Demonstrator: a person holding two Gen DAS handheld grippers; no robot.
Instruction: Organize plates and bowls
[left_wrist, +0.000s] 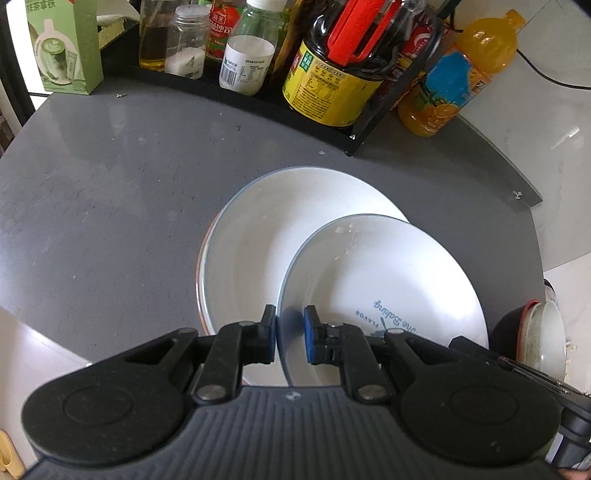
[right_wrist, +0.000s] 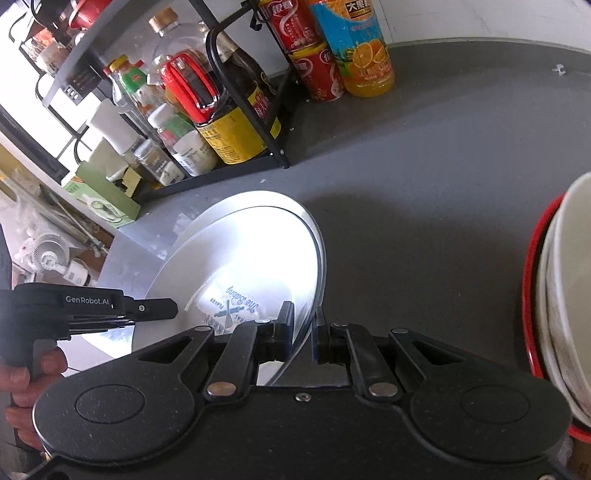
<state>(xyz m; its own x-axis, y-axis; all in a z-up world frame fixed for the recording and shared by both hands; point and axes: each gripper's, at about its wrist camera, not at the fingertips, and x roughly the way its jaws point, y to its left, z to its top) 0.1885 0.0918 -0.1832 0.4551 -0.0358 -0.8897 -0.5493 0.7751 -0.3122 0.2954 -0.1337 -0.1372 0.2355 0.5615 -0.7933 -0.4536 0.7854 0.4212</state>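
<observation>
A white plate with blue "The Baking" print (left_wrist: 384, 280) is held tilted above a stack of white plates (left_wrist: 258, 236) on the grey counter (left_wrist: 110, 184). My left gripper (left_wrist: 290, 334) straddles the printed plate's near left rim, its blue pads (left_wrist: 310, 332) a little apart from the rim. My right gripper (right_wrist: 303, 334) is shut on the same plate's (right_wrist: 243, 266) right rim, and the lower plates (right_wrist: 207, 225) show behind it. The left gripper's body (right_wrist: 92, 306) shows at the left of the right wrist view.
A black rack (left_wrist: 258, 92) with sauce and spice bottles stands at the back. An orange juice bottle (left_wrist: 454, 77) and red cans (right_wrist: 310, 55) stand beside it. A green box (left_wrist: 66, 48) is far left. A stack of red-rimmed bowls (right_wrist: 554, 295) sits at the right.
</observation>
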